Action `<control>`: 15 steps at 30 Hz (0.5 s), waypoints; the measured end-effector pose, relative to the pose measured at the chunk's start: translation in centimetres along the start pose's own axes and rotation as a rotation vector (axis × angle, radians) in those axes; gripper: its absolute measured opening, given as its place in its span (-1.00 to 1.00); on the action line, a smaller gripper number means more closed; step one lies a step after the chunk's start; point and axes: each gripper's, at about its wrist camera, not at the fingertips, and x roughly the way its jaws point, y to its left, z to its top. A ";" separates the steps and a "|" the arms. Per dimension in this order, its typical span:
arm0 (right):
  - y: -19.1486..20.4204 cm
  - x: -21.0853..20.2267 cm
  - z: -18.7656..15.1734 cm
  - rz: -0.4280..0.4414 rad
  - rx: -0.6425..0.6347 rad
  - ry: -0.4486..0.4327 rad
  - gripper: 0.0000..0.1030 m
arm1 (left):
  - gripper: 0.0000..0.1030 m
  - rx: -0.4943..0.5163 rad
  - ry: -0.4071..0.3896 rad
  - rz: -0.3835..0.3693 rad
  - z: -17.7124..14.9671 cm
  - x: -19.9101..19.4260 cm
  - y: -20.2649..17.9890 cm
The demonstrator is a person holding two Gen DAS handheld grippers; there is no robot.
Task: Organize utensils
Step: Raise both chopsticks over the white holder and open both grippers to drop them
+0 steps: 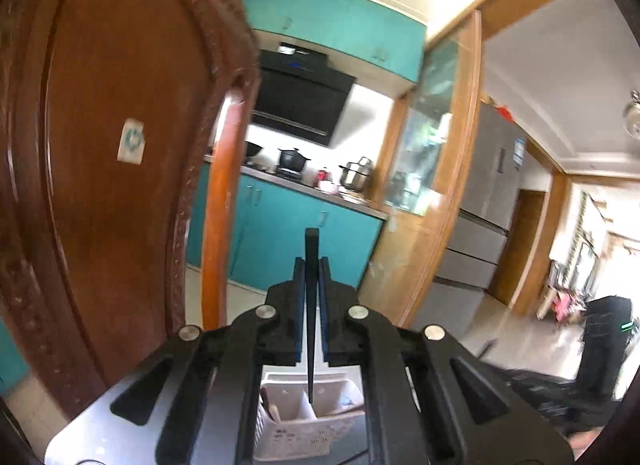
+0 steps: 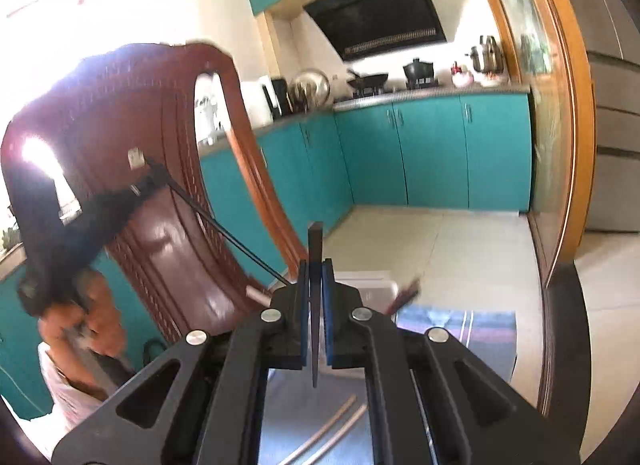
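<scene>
The left gripper (image 1: 311, 285) pinches 1 black chopstick (image 1: 310, 305) upright, its tip over the white divided utensil holder (image 1: 304, 421) directly below. The right gripper (image 2: 316, 289) likewise clamps 1 dark chopstick (image 2: 315, 305); 2 pale chopsticks (image 2: 332, 431) lie beneath it.

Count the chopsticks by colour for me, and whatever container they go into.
black chopsticks: 2, one in the left hand-held gripper, one in the right hand-held gripper
pale chopsticks: 2, lying loose under the right one
white holder: 1
Total: 5
</scene>
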 end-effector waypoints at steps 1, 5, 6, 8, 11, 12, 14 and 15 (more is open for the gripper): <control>0.0 -0.4 0.5 -0.008 0.000 -0.026 -0.87 | -0.86 -0.010 0.003 0.013 -0.2 0.2 0.2; -1.0 -1.9 1.4 -0.017 0.032 -0.184 -0.87 | -0.86 0.027 0.035 0.087 -1.8 3.0 0.2; -1.2 -2.4 1.4 -0.027 0.039 -0.231 -0.87 | -0.87 0.030 0.056 0.088 -2.3 3.6 0.2; -1.5 -3.1 1.1 -0.053 0.057 -0.336 -0.87 | -0.87 0.048 0.105 0.094 -3.5 5.1 -0.1; -2.0 -2.3 0.2 -0.142 0.056 -0.415 -0.87 | -0.87 0.086 0.145 0.108 -5.0 6.0 -0.9; -2.3 -1.9 -0.3 -0.158 0.050 -0.441 -0.87 | -0.87 0.094 0.154 0.108 -5.2 6.6 -1.1; -3.3 0.1 -1.4 -0.185 0.070 -0.435 -0.87 | -0.86 0.111 0.171 0.107 -5.8 6.9 -1.5; -3.8 1.0 -1.8 -0.187 0.083 -0.416 -0.87 | -0.86 0.118 0.179 0.108 -6.1 6.9 -1.8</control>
